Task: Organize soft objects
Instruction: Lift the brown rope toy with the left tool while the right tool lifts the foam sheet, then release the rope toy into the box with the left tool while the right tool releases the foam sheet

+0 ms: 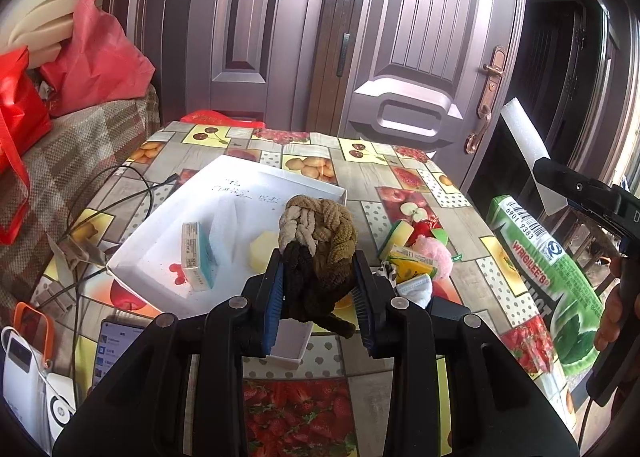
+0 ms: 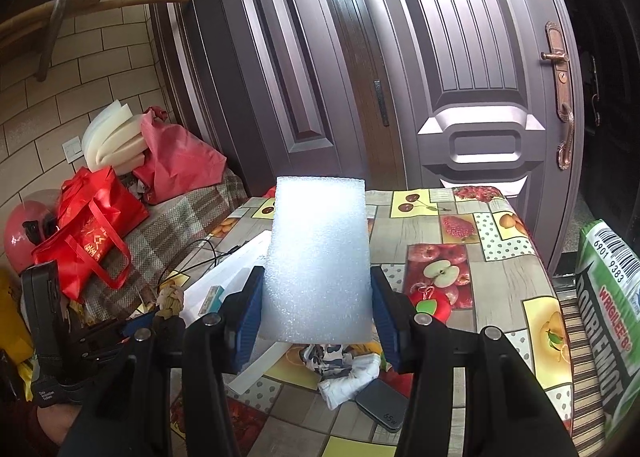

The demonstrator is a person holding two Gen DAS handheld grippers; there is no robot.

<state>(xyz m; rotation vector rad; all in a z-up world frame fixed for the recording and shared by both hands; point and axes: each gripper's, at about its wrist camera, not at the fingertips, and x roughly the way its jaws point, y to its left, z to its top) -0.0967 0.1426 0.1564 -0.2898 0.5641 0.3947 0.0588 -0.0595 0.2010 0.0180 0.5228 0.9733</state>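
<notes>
My left gripper [image 1: 318, 277] is shut on a braided brown, tan and cream cloth knot [image 1: 320, 241] and holds it above the near edge of a white tray [image 1: 152, 241]. The tray holds a teal-edged sponge block [image 1: 197, 255] and a yellow sponge [image 1: 262, 249]. My right gripper [image 2: 318, 297] is shut on a white foam sheet [image 2: 318, 257], held upright above the table; the sheet also shows in the left wrist view [image 1: 528, 145]. Right of the tray lie a yellow-green sponge [image 1: 400, 235], a pink fluffy item [image 1: 436, 253] and a white sock [image 1: 416, 289].
The table has a fruit-print cloth [image 1: 400, 177]. Cables [image 1: 100, 209], a phone [image 1: 108, 349] and a white power bank [image 1: 24, 381] lie at the left. A green Wrigley's pillow [image 1: 548, 281] is at the right edge. A sofa with red bags [image 2: 92, 237] stands left.
</notes>
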